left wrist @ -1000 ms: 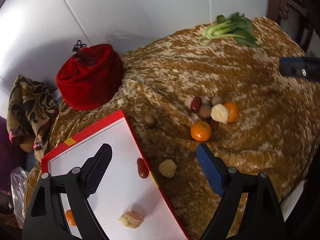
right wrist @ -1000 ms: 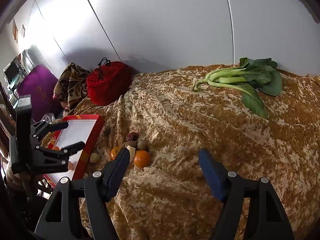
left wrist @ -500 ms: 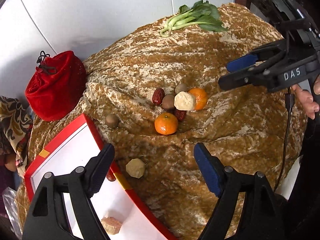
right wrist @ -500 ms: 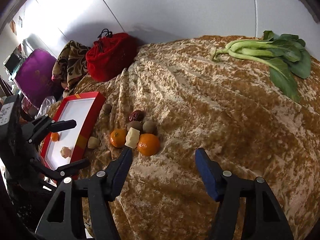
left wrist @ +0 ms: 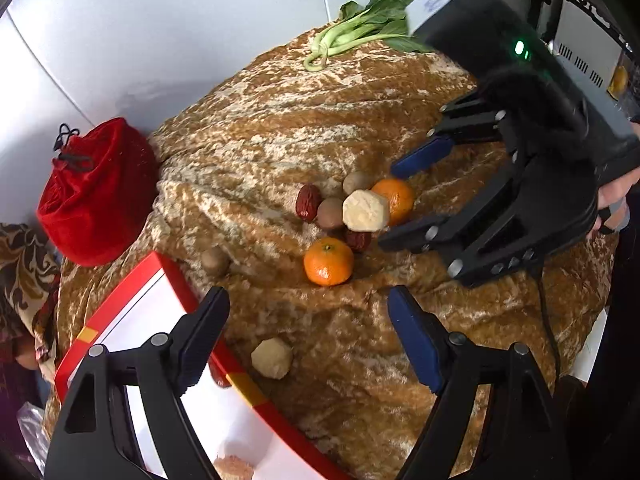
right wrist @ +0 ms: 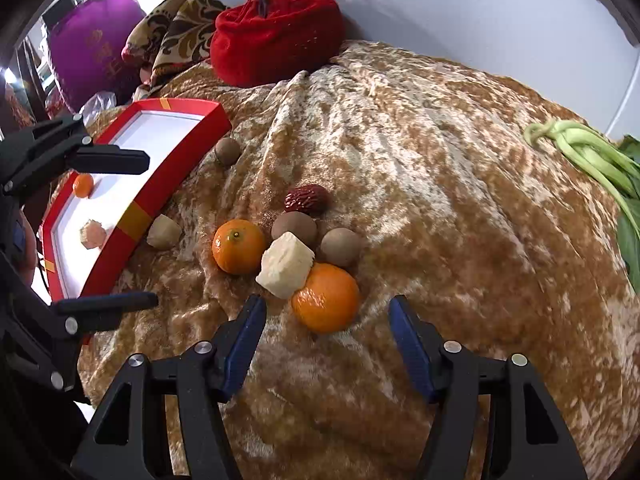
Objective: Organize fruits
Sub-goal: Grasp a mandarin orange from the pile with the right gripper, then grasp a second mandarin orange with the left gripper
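Right gripper (right wrist: 326, 318) hovering open, jaws closing, nearest mandarin (right wrist: 326, 298) just ahead, untouched. Left gripper (left wrist: 308, 318) hanging open, empty, over red tray (left wrist: 132, 292) rim. Fruit pile lying beyond on gold cloth (right wrist: 440, 184).

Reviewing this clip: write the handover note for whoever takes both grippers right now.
Left gripper: open, empty, above the tray's red edge.
Right gripper: open, empty, the nearest mandarin just ahead of its fingertips.
In the tray: a small mandarin and a pale peeled piece.
On the cloth: another mandarin, a pale chunk, a red date, three brown round fruits in that view, and a peeled piece beside the tray.
Left: move those into the tray.
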Tool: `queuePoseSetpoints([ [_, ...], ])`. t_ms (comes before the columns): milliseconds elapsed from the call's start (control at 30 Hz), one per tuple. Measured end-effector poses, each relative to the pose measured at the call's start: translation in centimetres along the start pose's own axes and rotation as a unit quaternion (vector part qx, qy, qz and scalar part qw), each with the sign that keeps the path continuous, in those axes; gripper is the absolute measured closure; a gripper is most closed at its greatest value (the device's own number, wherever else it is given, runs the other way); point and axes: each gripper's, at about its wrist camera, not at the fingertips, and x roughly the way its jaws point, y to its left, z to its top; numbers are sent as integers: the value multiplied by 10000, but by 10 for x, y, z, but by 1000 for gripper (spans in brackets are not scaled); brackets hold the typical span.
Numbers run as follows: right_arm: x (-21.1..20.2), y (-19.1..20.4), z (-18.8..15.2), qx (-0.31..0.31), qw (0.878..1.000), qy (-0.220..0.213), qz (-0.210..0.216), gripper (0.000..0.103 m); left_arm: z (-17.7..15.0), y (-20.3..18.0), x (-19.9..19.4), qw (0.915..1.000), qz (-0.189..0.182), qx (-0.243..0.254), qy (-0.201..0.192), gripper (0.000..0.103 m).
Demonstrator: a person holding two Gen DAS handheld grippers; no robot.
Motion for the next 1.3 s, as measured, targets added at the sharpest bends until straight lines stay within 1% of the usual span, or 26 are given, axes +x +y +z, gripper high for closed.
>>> queuePoseSetpoints([
  [67, 8, 3, 3, -75, 9999, 49, -59, 39, 7, 2, 2, 9999, -96, 4, -58, 21],
  [133, 14, 4, 5, -124, 9997, 129, -184, 46, 12, 3, 5, 9999, -109, 34, -86, 21],
  [167, 15, 4, 5, -127, 9996, 136, -214, 51, 14, 3, 8, 9999, -120, 45, -79, 21],
  [200, 15, 4, 5, -141, 9995, 146, -239, 57, 17, 4, 10, 9998, -151, 56, -73, 21],
  [233, 15, 4, 6, -188, 9992, 175, -308, 61, 19, 4, 14, 9998, -186, 66, -56, 24],
  [267, 15, 2, 6, -199, 9991, 208, -314, 68, 21, 4, 17, 9997, -229, 74, -20, 25],
  [300, 13, -1, 5, -145, 9993, 239, -259, 68, 23, 3, 19, 9996, -274, 94, 13, 28],
  [400, 8, -12, 3, 97, 9993, 334, -100, 68, 28, -3, 26, 9992, -329, 223, 77, 29],
  [467, 1, -20, 0, 232, 9990, 389, -54, 68, 30, -5, 31, 9988, -372, 284, 149, 33],
  [567, -14, -39, -3, 651, 9970, 395, 155, 68, 30, -6, 39, 9983, -367, 346, 276, 39],
  [633, -24, -52, -4, 856, 9956, 319, 219, 68, 30, -4, 44, 9982, -386, 309, 341, 47],
  [733, -34, -68, -5, 1166, 9923, 237, 350, 68, 31, -2, 51, 9979, -393, 268, 431, 56],
  [767, -35, -69, -6, 1236, 9914, 232, 373, 68, 31, -1, 52, 9978, -398, 262, 456, 58],
  [900, -38, -78, -8, 1363, 9893, 272, 454, 68, 30, -2, 59, 9974, -476, 213, 496, 69],
  [967, -38, -76, -8, 1367, 9891, 272, 469, 68, 29, -2, 63, 9972, -454, 216, 557, 70],
  [1100, -38, -73, -6, 1407, 9882, 203, 573, 68, 25, 0, 62, 9972, -513, 76, 547, 70],
  [1200, -40, -68, -4, 1435, 9876, 105, 626, 68, 22, 0, 56, 9977, -470, 99, 484, 71],
  [1300, -46, -62, -2, 1416, 9868, -32, 786, 68, 17, -1, 40, 9986, -385, 106, 357, 71],
])
